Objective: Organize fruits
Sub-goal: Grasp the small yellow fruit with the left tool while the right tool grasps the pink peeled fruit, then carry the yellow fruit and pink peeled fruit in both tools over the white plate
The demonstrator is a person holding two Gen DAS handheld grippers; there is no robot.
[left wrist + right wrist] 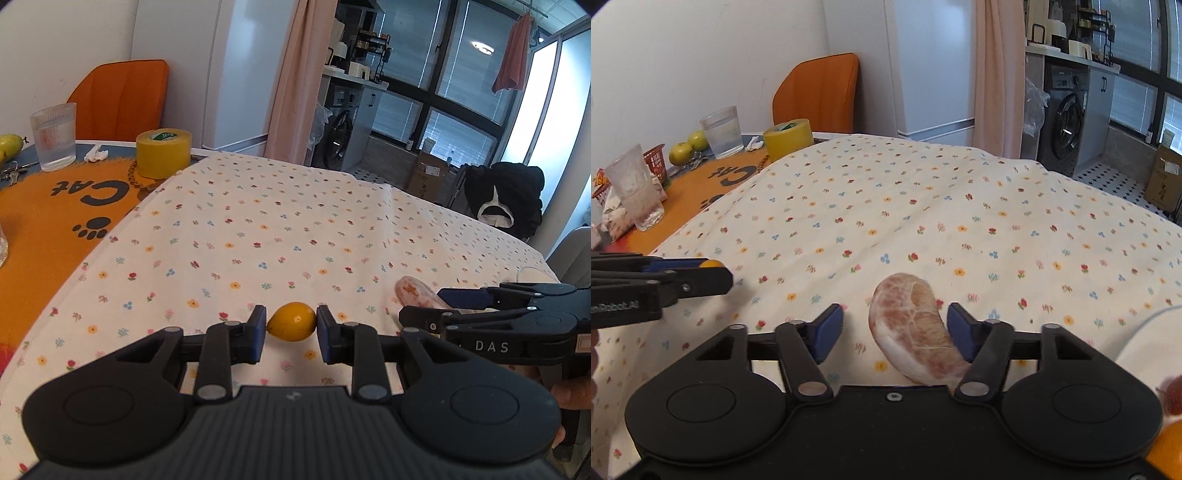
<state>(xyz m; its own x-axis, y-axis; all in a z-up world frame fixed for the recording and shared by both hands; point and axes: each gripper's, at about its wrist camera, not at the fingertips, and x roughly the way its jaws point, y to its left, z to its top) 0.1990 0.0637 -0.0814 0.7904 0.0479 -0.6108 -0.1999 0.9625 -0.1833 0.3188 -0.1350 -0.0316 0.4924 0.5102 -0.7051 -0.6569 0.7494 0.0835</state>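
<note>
**Fruit positions and gripper states**

Kumquat point(292, 321): a small orange-yellow fruit clamped between the blue pads of the left gripper point(291, 334), held just above the floral tablecloth point(258, 229). The fruit touches both pads.

Pomelo segment point(918, 332): a peeled, pinkish wedge lying on the tablecloth between the fingers of the right gripper point(894, 330). The jaws are spread; the segment sits close against the right-hand pad, with a clear gap to the left-hand pad.

Containers: a red plastic basket point(657, 160) stands at the far left of the table; its contents cannot be made out. Two green-yellow fruits point(681, 152) lie just beside it, outside it. Two ribbed clear glasses point(722, 131) stand near them.

Writing: the orange table mat point(55, 206) reads "Cat" with a paw print. The right gripper body reads "DAS". A yellow tape roll point(163, 153) carries a green label, too small to read.
</note>
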